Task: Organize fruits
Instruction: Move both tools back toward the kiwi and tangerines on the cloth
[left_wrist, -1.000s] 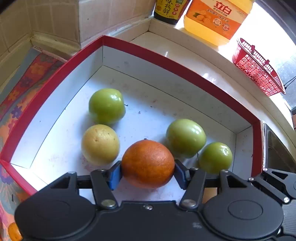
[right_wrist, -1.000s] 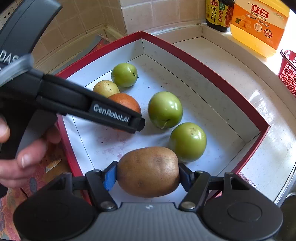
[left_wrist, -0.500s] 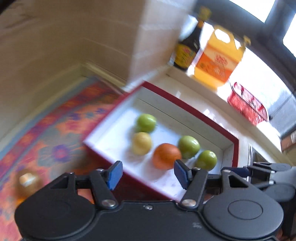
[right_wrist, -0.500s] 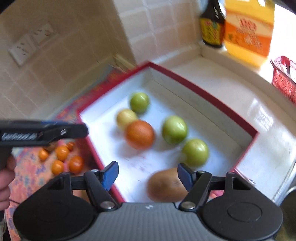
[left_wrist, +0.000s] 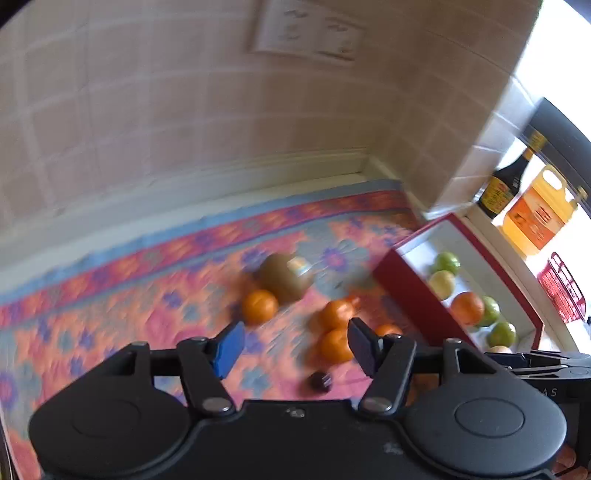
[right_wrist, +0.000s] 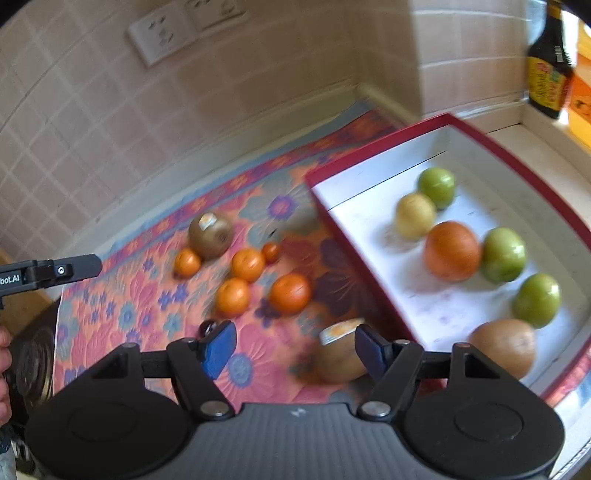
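A red box with a white inside (right_wrist: 369, 147) holds a large orange (right_wrist: 452, 251), a yellow fruit (right_wrist: 415, 216), three green fruits (right_wrist: 504, 254) and a brown kiwi (right_wrist: 504, 347). Left of it, on the flowered mat (right_wrist: 155, 295), lie several small oranges (right_wrist: 290, 293), a stickered kiwi (right_wrist: 210, 234) and a small dark fruit (right_wrist: 207, 326). My right gripper (right_wrist: 295, 349) hangs open above the mat, and another stickered kiwi (right_wrist: 340, 354) lies below its right finger. My left gripper (left_wrist: 295, 347) is open and empty over the oranges (left_wrist: 336, 345), with a kiwi (left_wrist: 284, 282) farther off.
A tiled wall with sockets (right_wrist: 177, 29) backs the mat. Behind the box (left_wrist: 413, 295), on a white ledge, stand a dark sauce bottle (left_wrist: 506, 188) and an orange jug (left_wrist: 535, 218); a red basket (left_wrist: 561, 291) is further right. A hand (right_wrist: 3, 350) shows at the left edge.
Both grippers let go of their fruit: the large orange and the kiwi now rest in the box. Both pulled up and swung left, from the box to over the mat.
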